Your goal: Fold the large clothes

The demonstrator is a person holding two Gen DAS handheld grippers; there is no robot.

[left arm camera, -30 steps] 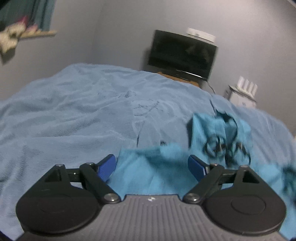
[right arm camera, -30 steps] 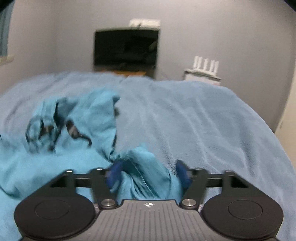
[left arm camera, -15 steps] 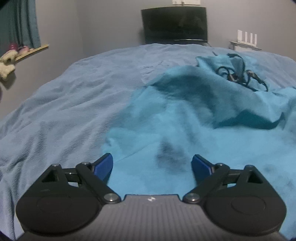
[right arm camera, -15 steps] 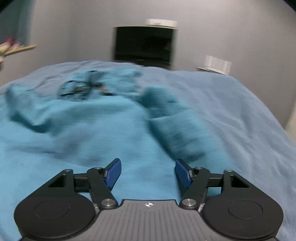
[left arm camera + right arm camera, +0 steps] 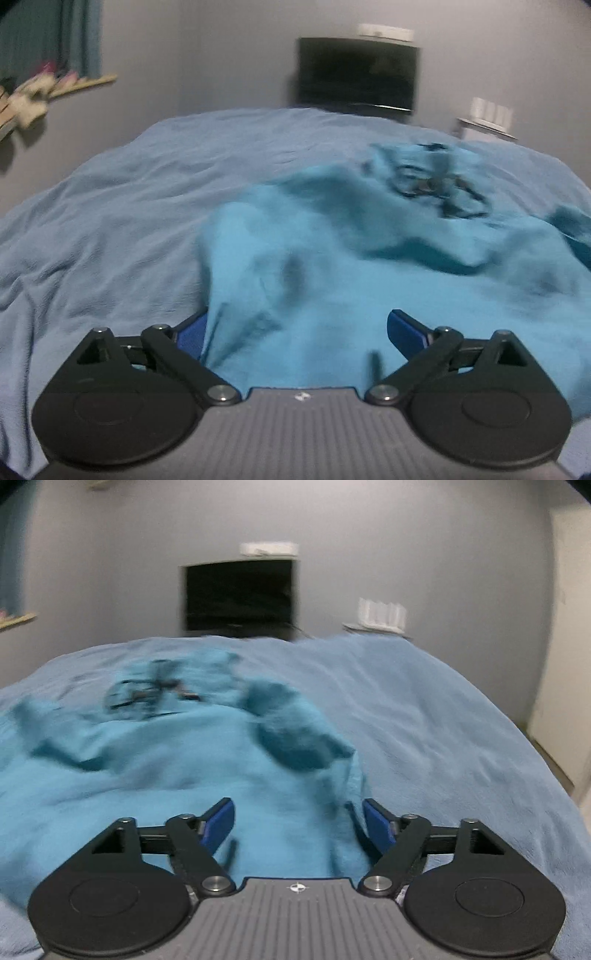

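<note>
A teal garment (image 5: 369, 266) with a black print (image 5: 436, 188) lies spread and rumpled on the light blue bed cover (image 5: 129, 206). My left gripper (image 5: 295, 325) hovers over its near left edge. Its jaws are opening wide; cloth lies between the blue fingers but the pads do not press on it. In the right wrist view the same garment (image 5: 166, 760) stretches away to the left, its print (image 5: 151, 692) far off. My right gripper (image 5: 297, 808) is over the near right edge, jaws opening, with loose cloth between the fingers and no grip on it.
The bed cover (image 5: 443, 720) runs bare to the right of the garment. Beyond the bed stand a dark screen (image 5: 356, 74) and a white device with antennas (image 5: 491, 110). A shelf (image 5: 81, 83) is on the left wall and a pale door (image 5: 569, 664) on the right.
Both grippers drew back toward the near edge and the bunched garment spread out flat. The right gripper let go of the cloth wad it held. Both pairs of jaws widened.
</note>
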